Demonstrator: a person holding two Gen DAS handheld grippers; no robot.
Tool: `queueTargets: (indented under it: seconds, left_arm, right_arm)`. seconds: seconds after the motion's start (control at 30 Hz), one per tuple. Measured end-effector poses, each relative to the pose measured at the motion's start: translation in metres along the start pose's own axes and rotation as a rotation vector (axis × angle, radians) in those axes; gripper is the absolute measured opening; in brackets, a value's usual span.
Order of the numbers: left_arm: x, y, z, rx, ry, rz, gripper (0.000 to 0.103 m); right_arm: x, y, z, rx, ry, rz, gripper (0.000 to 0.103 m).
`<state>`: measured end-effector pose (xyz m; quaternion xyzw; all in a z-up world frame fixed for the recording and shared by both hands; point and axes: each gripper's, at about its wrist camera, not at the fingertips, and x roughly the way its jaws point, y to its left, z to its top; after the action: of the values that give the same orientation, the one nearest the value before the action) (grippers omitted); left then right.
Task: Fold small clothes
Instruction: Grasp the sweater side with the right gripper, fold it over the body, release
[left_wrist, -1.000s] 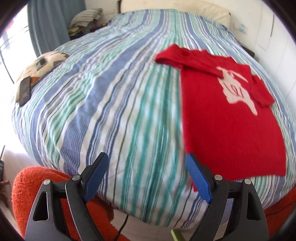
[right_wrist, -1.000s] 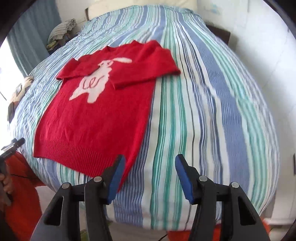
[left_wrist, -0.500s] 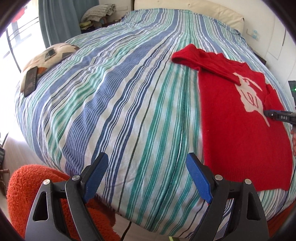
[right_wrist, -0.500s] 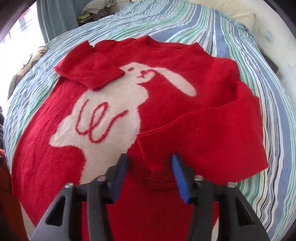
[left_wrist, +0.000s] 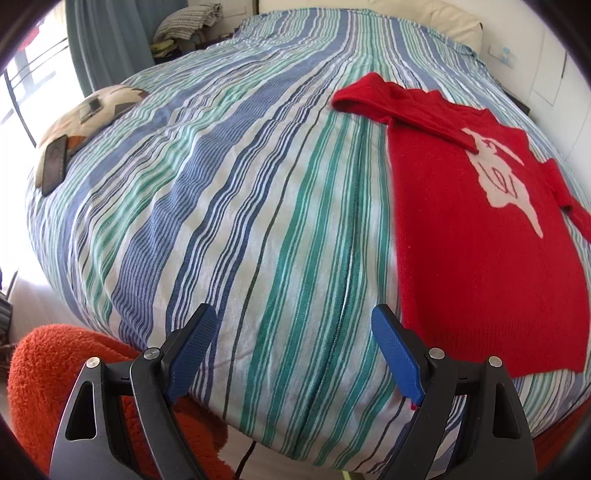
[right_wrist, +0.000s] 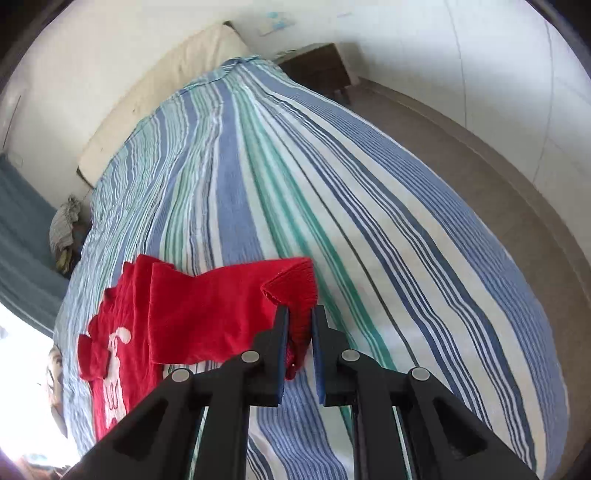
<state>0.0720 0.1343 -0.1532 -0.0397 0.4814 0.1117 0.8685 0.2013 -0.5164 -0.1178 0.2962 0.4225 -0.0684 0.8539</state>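
Half a second ago the right sleeve lay folded across the front of the red sweater (left_wrist: 491, 251); now its cuff (right_wrist: 295, 284) is pinched in the right gripper (right_wrist: 300, 332), whose jaws are closing on it as the sleeve is drawn out sideways over the striped bed (left_wrist: 240, 221). By my reading the sleeve fold is being redone, so the task is early. One sweater, lying flat toward the right of the bed, its other sleeve folded over the chest. Left of it the left gripper (left_wrist: 291, 354) hangs wide open and empty above the bed's near edge. Far left — one patterned cushion (left_wrist: 92, 114), one phone (left_wrist: 53, 164).
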Motion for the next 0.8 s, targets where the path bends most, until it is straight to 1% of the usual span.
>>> queueTargets:
  seconds: [0.03, 0.1, 0.13, 0.17, 0.2, 0.23, 0.3, 0.33, 0.4, 0.43, 0.47, 0.5, 0.53, 0.6, 0.63, 0.67, 0.7, 0.8]
  left_arm:
    - [0.000, -0.003, -0.001, 0.017, -0.003, 0.007, 0.087]
    - [-0.001, -0.008, -0.003, 0.050, -0.011, 0.025, 0.087]
    - [-0.002, -0.010, -0.003, 0.062, -0.013, 0.035, 0.087]
    - [-0.002, -0.011, -0.004, 0.070, -0.015, 0.041, 0.087]
    - [-0.002, -0.011, -0.004, 0.073, -0.015, 0.045, 0.087]
    - [-0.002, -0.010, -0.004, 0.071, -0.014, 0.047, 0.087]
    - [0.000, -0.009, -0.004, 0.061, -0.007, 0.051, 0.087]
    - [0.001, -0.008, -0.004, 0.055, -0.002, 0.053, 0.087]
    - [0.004, -0.008, -0.004, 0.047, 0.009, 0.056, 0.087]
    - [0.005, -0.008, -0.004, 0.045, 0.013, 0.057, 0.087]
    - [0.006, -0.008, -0.004, 0.046, 0.017, 0.060, 0.087]
    - [0.007, -0.009, -0.004, 0.048, 0.020, 0.064, 0.087]
    - [0.008, -0.009, -0.004, 0.051, 0.022, 0.068, 0.087]
    - [0.008, -0.010, -0.004, 0.054, 0.020, 0.070, 0.087]
    - [0.008, -0.010, -0.004, 0.054, 0.019, 0.069, 0.087]
    - [0.008, -0.010, -0.004, 0.056, 0.018, 0.070, 0.087]
    - [0.009, -0.010, -0.004, 0.058, 0.020, 0.072, 0.087]
    - [0.012, -0.011, -0.005, 0.068, 0.031, 0.080, 0.087]
  right_arm:
    - [0.006, -0.012, -0.004, 0.055, 0.009, 0.037, 0.012]
    - [0.014, -0.031, -0.011, 0.148, 0.003, 0.091, 0.018]
    - [0.018, -0.039, -0.014, 0.194, 0.000, 0.125, 0.019]
    - [0.022, -0.046, -0.018, 0.245, 0.001, 0.157, 0.026]
    - [0.025, -0.052, -0.022, 0.290, 0.000, 0.186, 0.035]
    - [0.028, -0.056, -0.024, 0.323, -0.004, 0.211, 0.037]
    - [0.030, -0.059, -0.028, 0.355, -0.020, 0.254, 0.045]
    - [0.031, -0.059, -0.028, 0.359, -0.026, 0.263, 0.045]
    - [0.035, -0.054, -0.027, 0.349, -0.026, 0.248, 0.045]
    - [0.036, -0.051, -0.026, 0.337, -0.026, 0.230, 0.044]
    - [0.036, -0.048, -0.024, 0.318, -0.029, 0.189, 0.025]
    - [0.034, -0.044, -0.021, 0.287, -0.038, 0.117, 0.004]
    - [0.027, -0.040, -0.018, 0.257, -0.061, 0.039, 0.004]
    - [0.009, -0.038, -0.011, 0.202, -0.124, -0.086, 0.004]
    - [0.003, -0.040, -0.009, 0.175, -0.141, -0.158, 0.004]
    - [0.000, -0.047, -0.007, 0.164, -0.142, -0.211, 0.004]
    - [-0.001, -0.056, -0.007, 0.160, -0.131, -0.244, 0.004]
    - [0.002, -0.068, -0.010, 0.122, -0.100, -0.304, 0.003]
